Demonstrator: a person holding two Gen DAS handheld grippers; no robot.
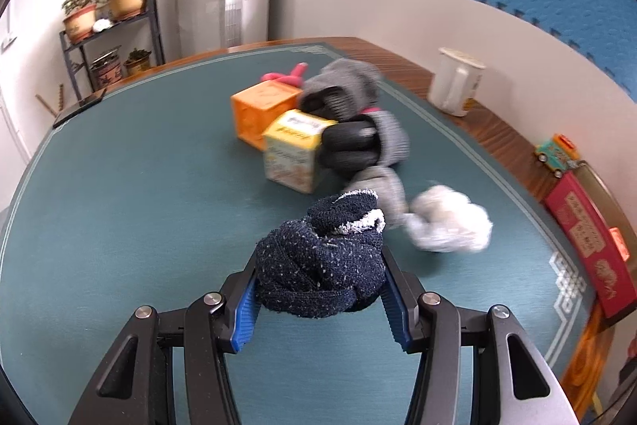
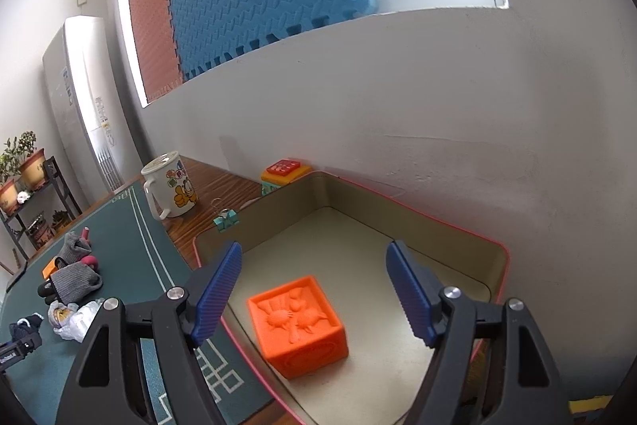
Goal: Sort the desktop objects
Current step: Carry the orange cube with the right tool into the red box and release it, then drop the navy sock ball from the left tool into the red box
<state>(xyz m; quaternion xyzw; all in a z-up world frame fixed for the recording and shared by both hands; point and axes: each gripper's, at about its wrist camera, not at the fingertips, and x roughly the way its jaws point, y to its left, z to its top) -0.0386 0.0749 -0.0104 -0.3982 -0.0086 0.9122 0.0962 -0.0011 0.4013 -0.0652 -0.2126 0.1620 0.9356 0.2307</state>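
Note:
My left gripper point(image 1: 318, 257) is shut on a rolled navy sock point(image 1: 322, 265) with a white-striped cuff, held above the green mat point(image 1: 119, 206). Beyond it lie a yellow cube point(image 1: 294, 150), an orange cube point(image 1: 258, 106), grey-and-black gloves point(image 1: 358, 114) and a crumpled white bundle point(image 1: 450, 218). My right gripper point(image 2: 314, 249) stands open over a beige, red-rimmed box point(image 2: 438, 210). An orange embossed cube point(image 2: 298, 325) rests on the box floor below the blue pads point(image 2: 217, 289), touching neither.
A white cartoon mug point(image 2: 169, 186) stands on the wooden desk strip by the wall. Near the box are a teal binder clip point(image 2: 227, 218) and a small colourful toy point(image 2: 284, 172). A toy bus point(image 1: 557, 154) and a red lid point(image 1: 589, 245) lie at the mat's right edge.

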